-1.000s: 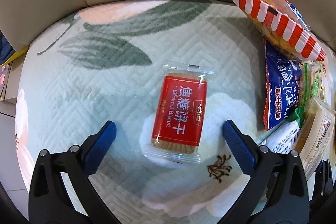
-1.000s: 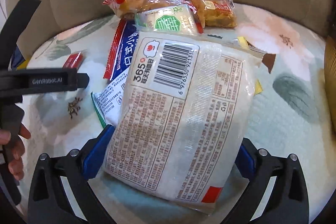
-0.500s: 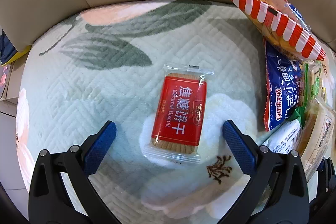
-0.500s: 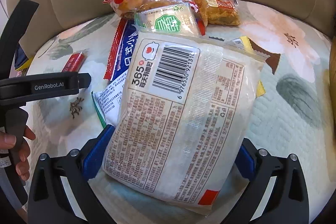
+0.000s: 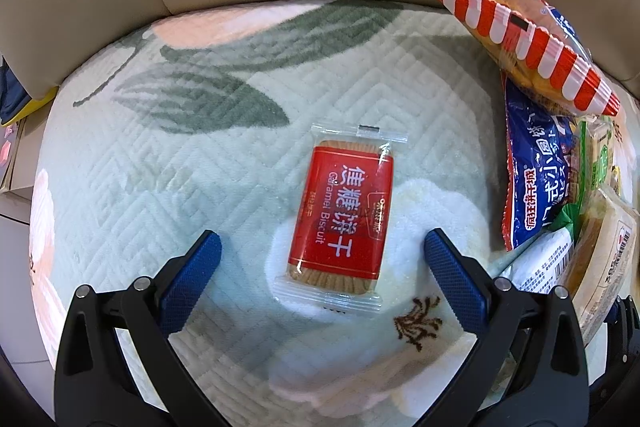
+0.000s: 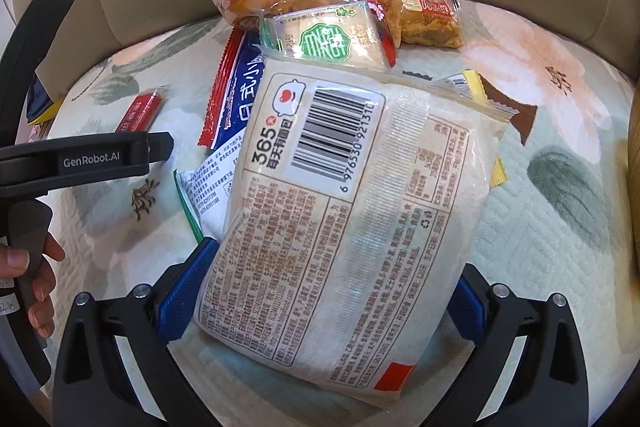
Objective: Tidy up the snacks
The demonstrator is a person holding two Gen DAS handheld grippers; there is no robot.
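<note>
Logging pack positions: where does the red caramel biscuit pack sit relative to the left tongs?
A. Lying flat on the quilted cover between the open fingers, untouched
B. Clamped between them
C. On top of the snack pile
A: the caramel biscuit pack lies flat on the quilted cover, with gaps to both fingers of the left tongs.

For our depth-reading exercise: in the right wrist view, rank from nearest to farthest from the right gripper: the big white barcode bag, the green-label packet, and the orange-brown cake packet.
1. Big white barcode bag: lies between the open fingers of the right gripper.
2. Green-label packet: just beyond the bag's far end, centre.
3. Orange-brown cake packet: farthest, back right, near the sofa cushion.
</note>
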